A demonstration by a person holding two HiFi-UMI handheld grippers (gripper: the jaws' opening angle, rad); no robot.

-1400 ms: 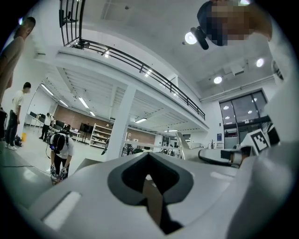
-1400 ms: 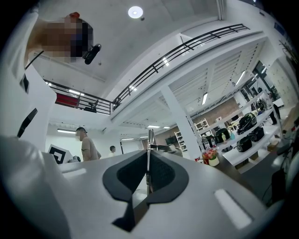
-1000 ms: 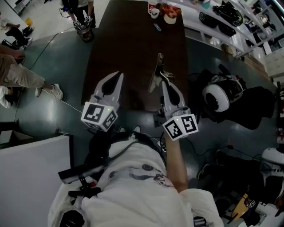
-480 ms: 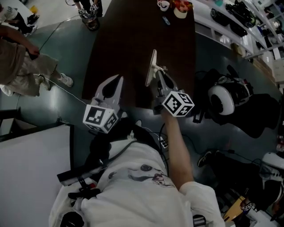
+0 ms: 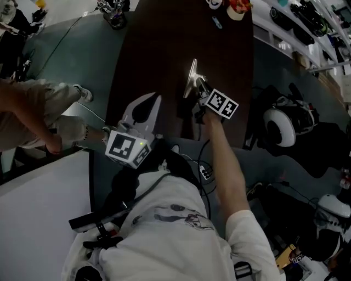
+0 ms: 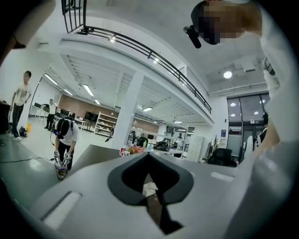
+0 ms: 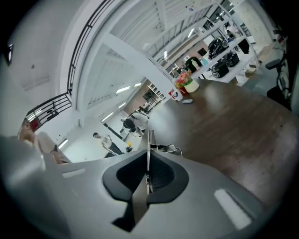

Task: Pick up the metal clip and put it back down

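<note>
The metal clip [image 5: 191, 80] is a thin bright plate with a wire handle, held edge-up just over the dark table [image 5: 164, 44]. My right gripper [image 5: 199, 89] is shut on its near end, and its marker cube faces up behind it. In the right gripper view the plate [image 7: 148, 140] stands edge-on between the closed jaws of the right gripper [image 7: 147, 162], with the wire handle [image 7: 169, 149] sticking out to the right. My left gripper [image 5: 150, 100] hovers at the table's near left edge, its jaw tips together and nothing in them. The left gripper [image 6: 147, 155] looks level down the table.
Cups and a colourful object [image 5: 237, 7] sit at the table's far end, with a small blue item [image 5: 218, 23] near them. A person [image 5: 38, 112] crouches at the left on the floor. A white helmet [image 5: 281, 126] and dark bags lie at the right, below shelves [image 5: 312, 27].
My right gripper has swung forward and down with the clip and rolled, so its cube now faces up. The left gripper has sunk a little. A person at the left has come closer.
</note>
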